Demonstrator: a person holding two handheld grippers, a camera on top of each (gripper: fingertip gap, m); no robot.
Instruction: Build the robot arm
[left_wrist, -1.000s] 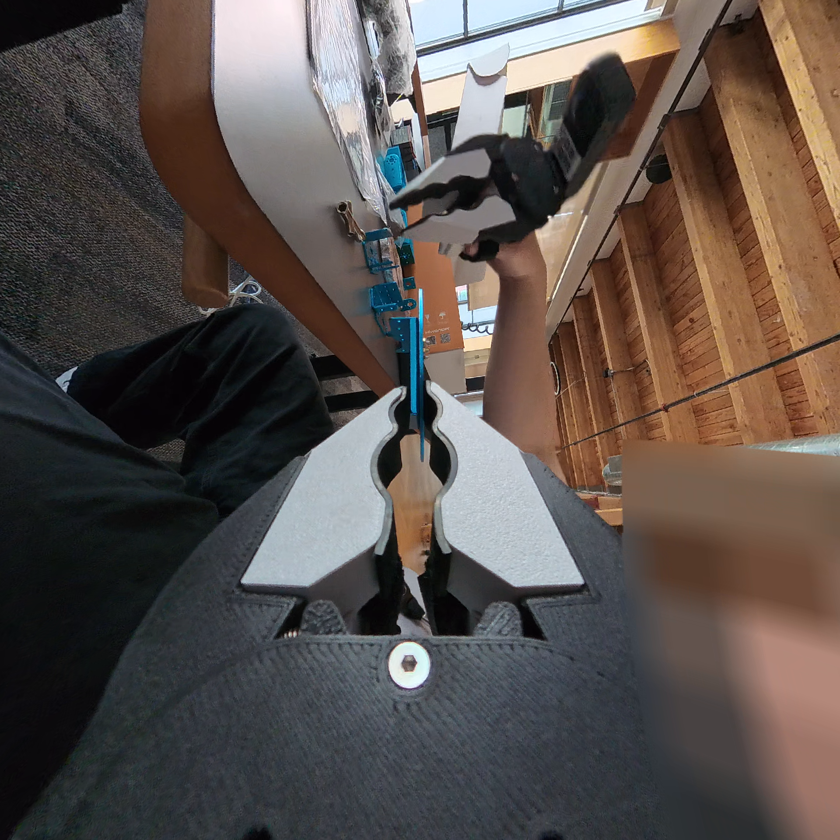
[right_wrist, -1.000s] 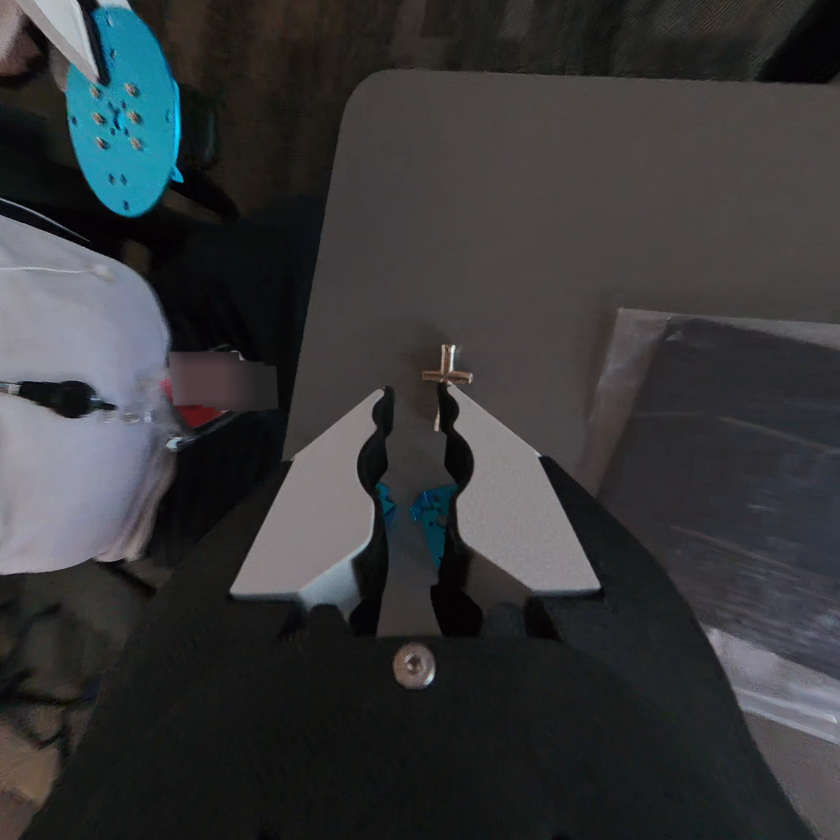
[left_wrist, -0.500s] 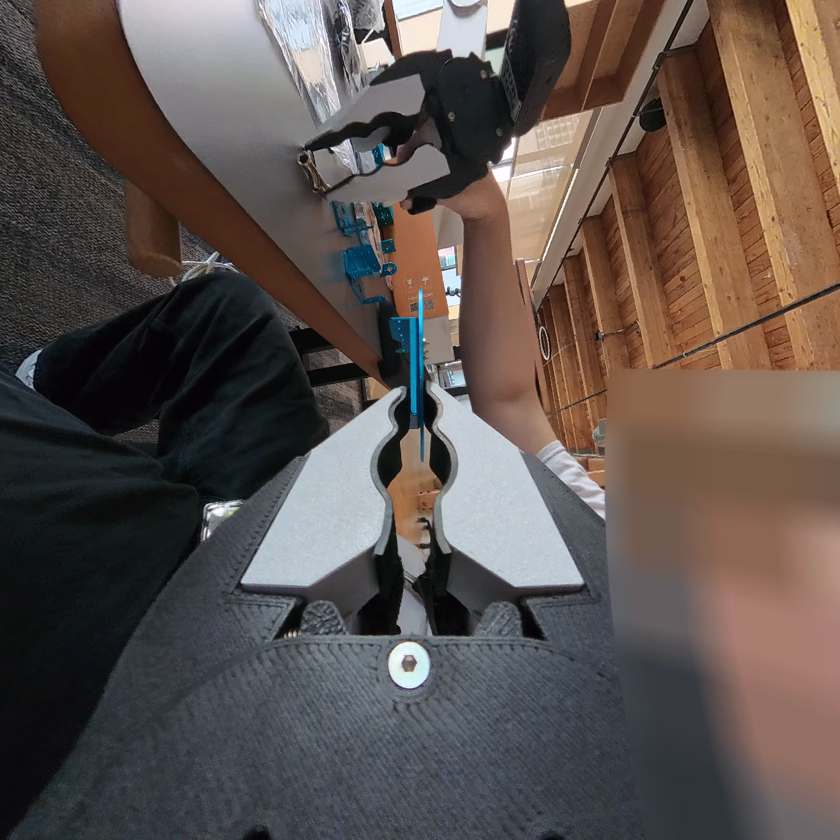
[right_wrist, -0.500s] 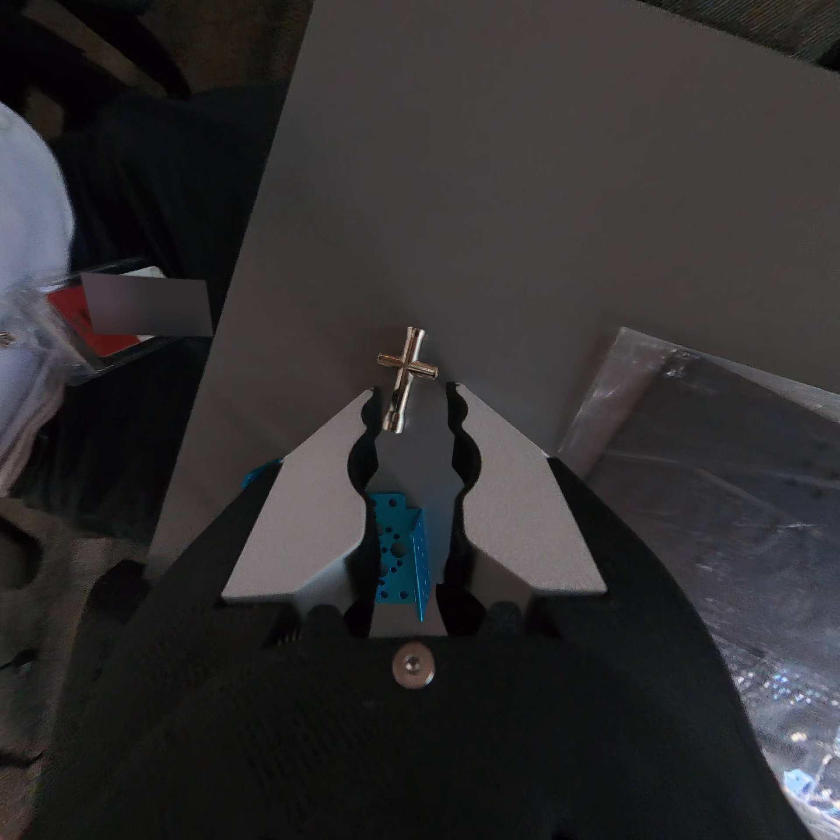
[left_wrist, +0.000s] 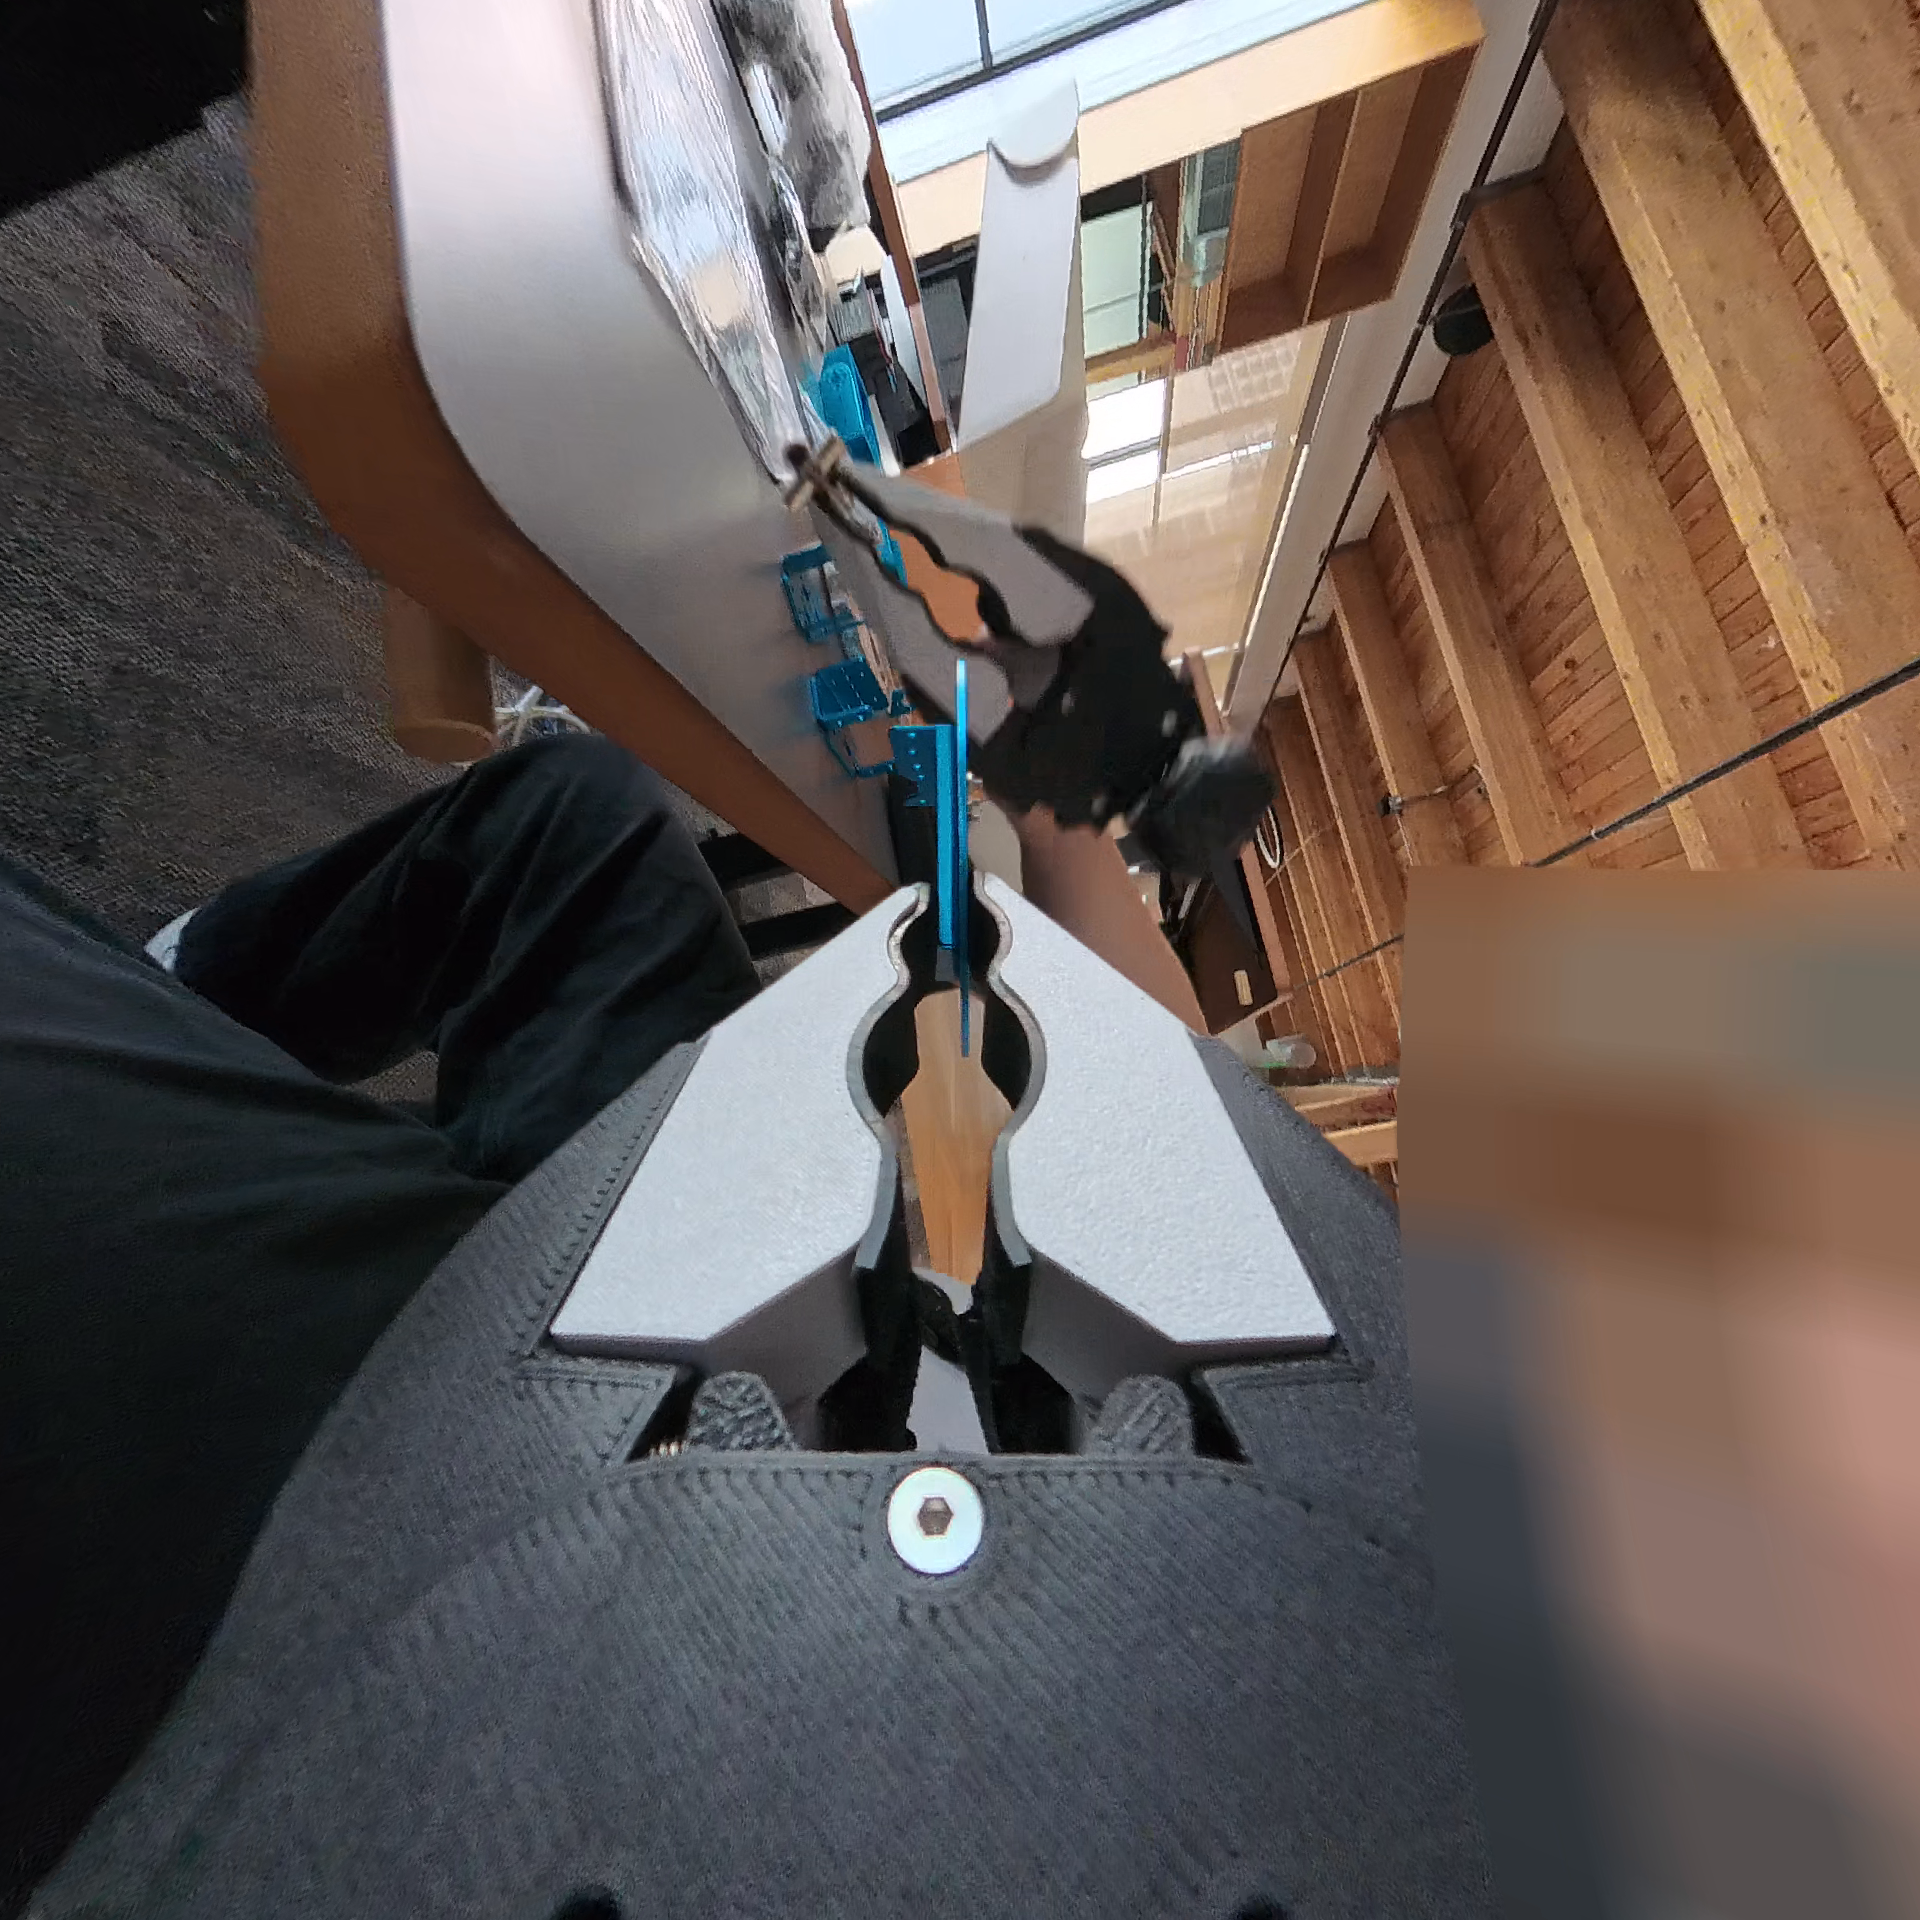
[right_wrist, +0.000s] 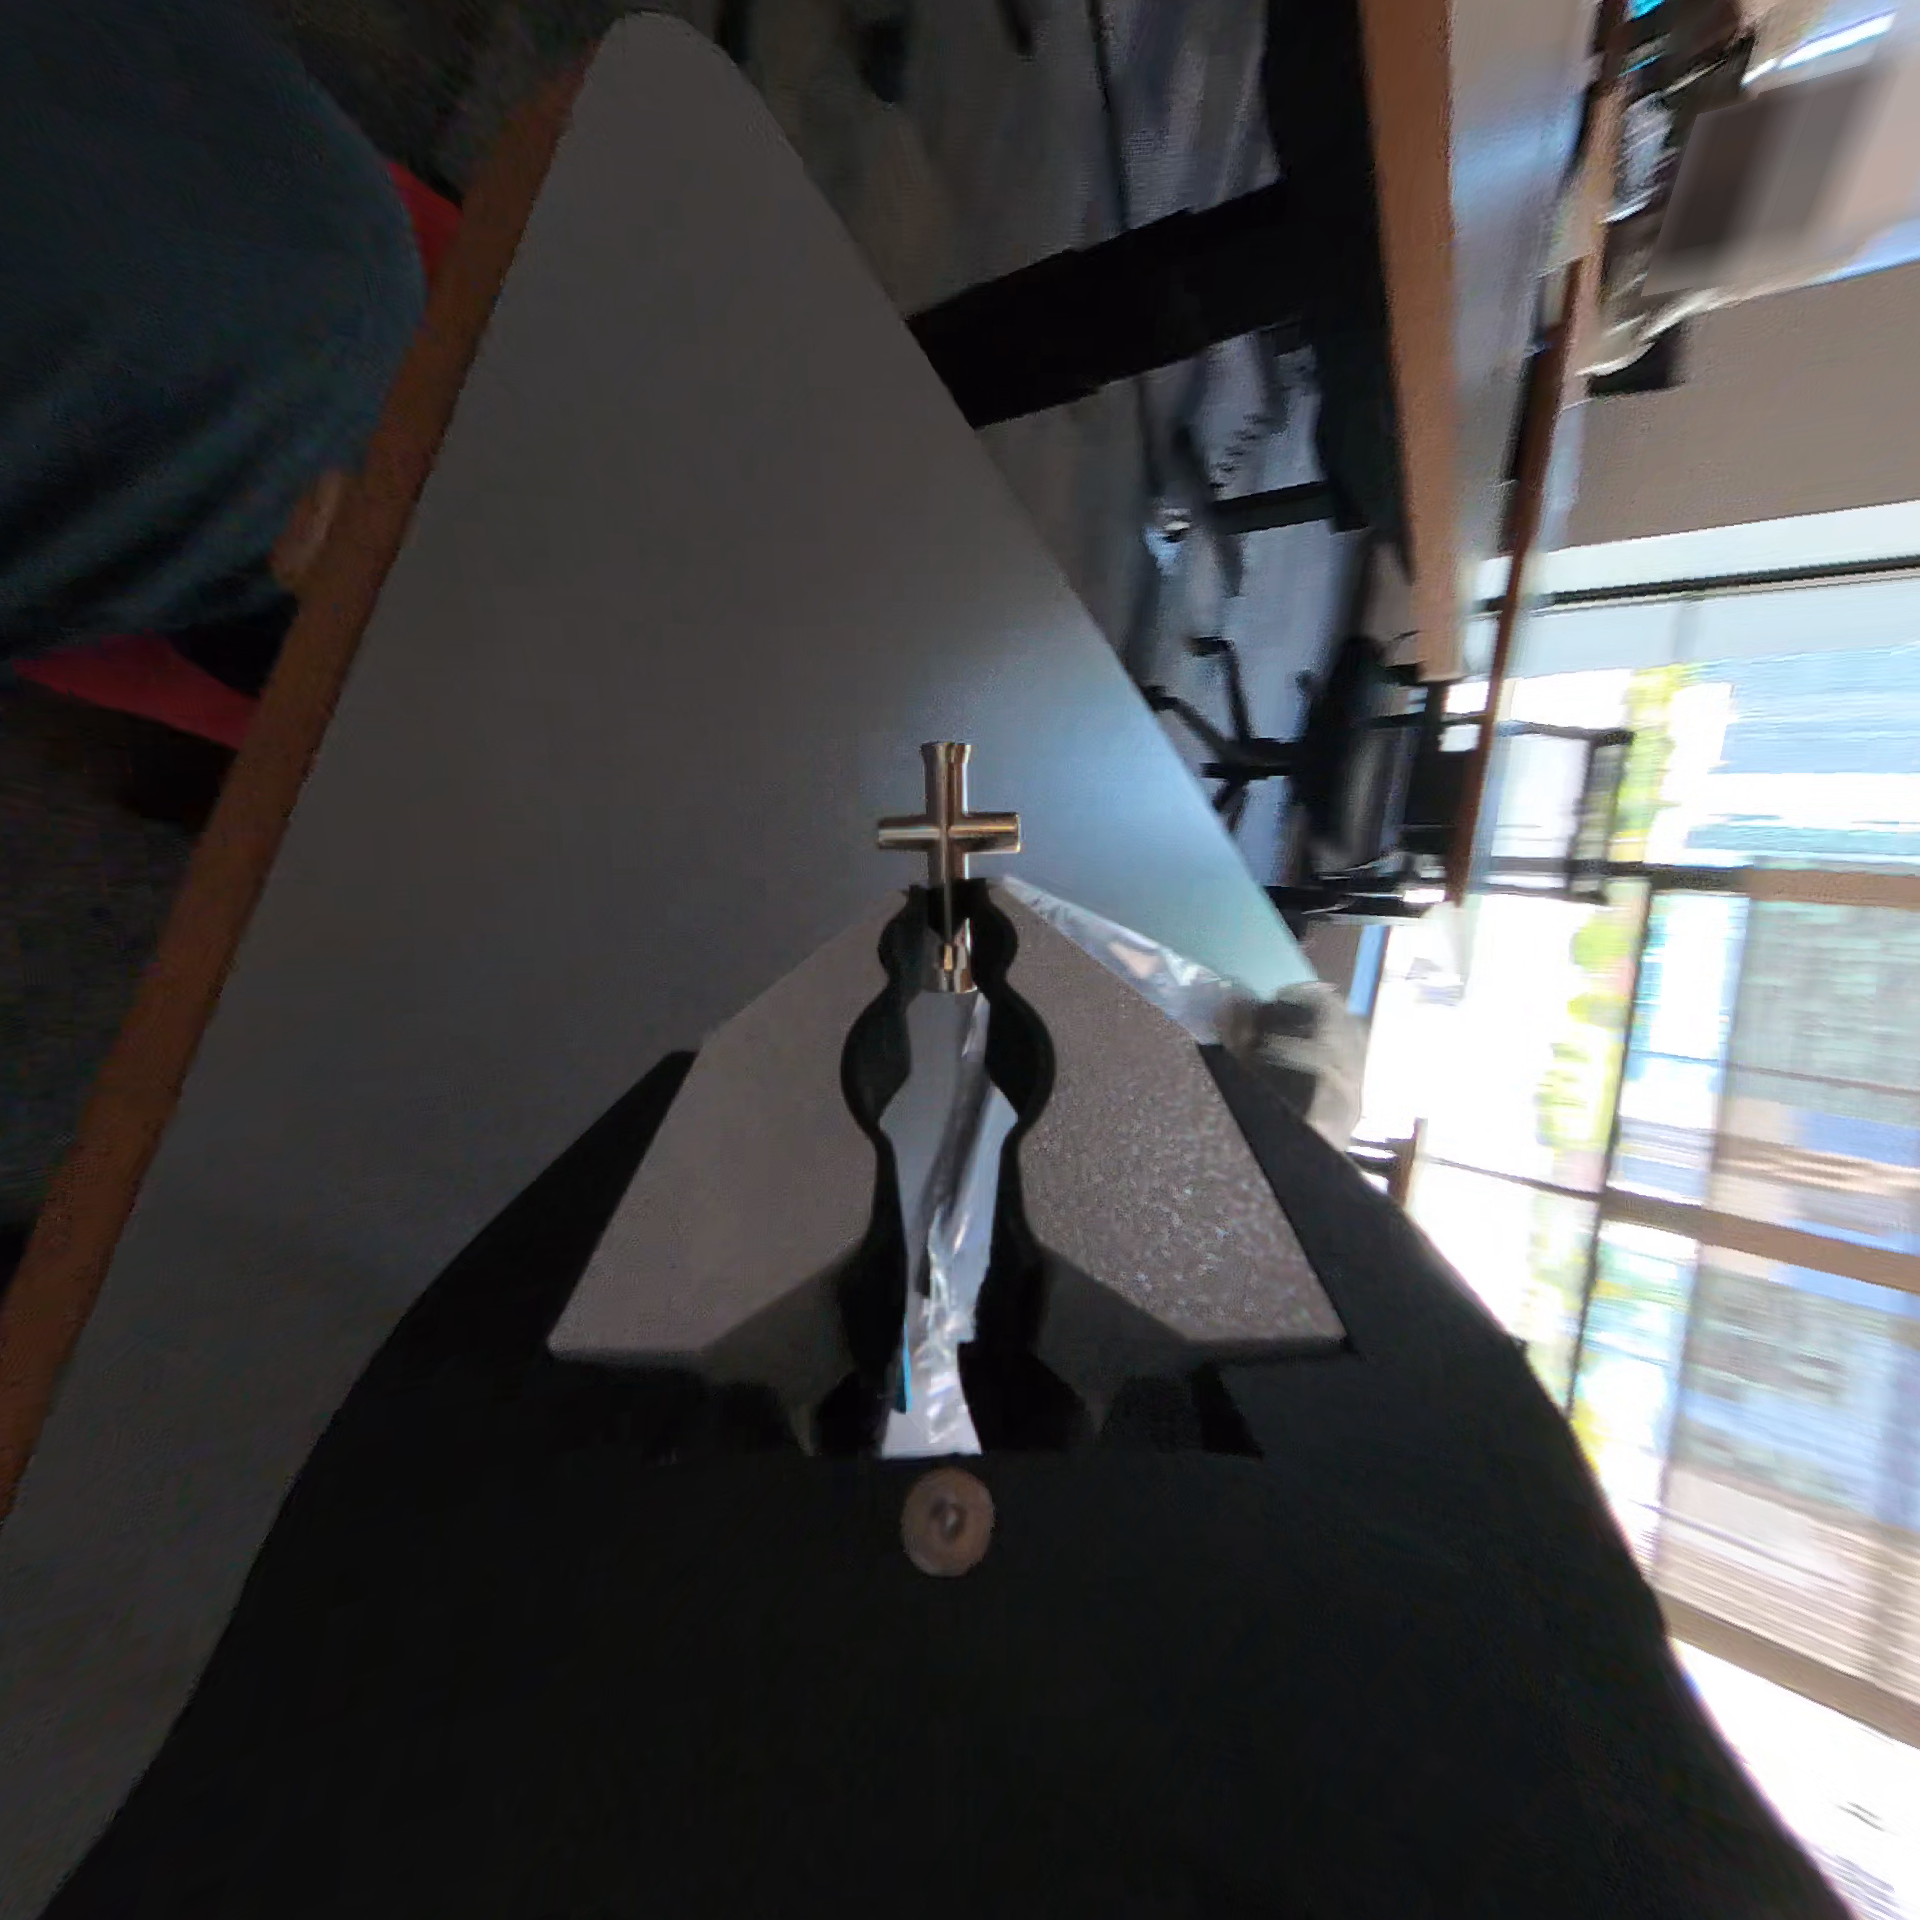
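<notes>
A grey table (left_wrist: 540, 343) with a brown wooden edge is seen tilted steeply in the left wrist view, and its top also fills the left half of the right wrist view (right_wrist: 582, 727). A person's dark trouser leg (left_wrist: 436, 914) is seen below the table edge, over grey carpet (left_wrist: 135, 582). A clear plastic sheet (left_wrist: 696, 239) is spread on the tabletop, and part of it shows behind the right gripper's fingers in that gripper's own view (right_wrist: 1132, 956).

The left gripper (left_wrist: 948, 899) is held off the table, near its edge, with its jaws clenched on a thin blue metal plate (left_wrist: 958, 800), which is seen edge-on and stands out past the fingertips (a small perforated blue bracket (left_wrist: 920, 764) is fixed to its side). The right gripper (right_wrist: 948, 899) is closed on the long leg of a small silver cross-shaped wrench (right_wrist: 948, 831); the wrench's crossbar and short top are left clear beyond the fingertips. In the left wrist view the same gripper (left_wrist: 842, 499) is seen blurred, with the wrench (left_wrist: 816, 480) at its tip close against the tabletop; contact with the table cannot be told.

Small blue perforated brackets (left_wrist: 847, 701) are set on the table near its edge, just beside the right gripper's fingers.
</notes>
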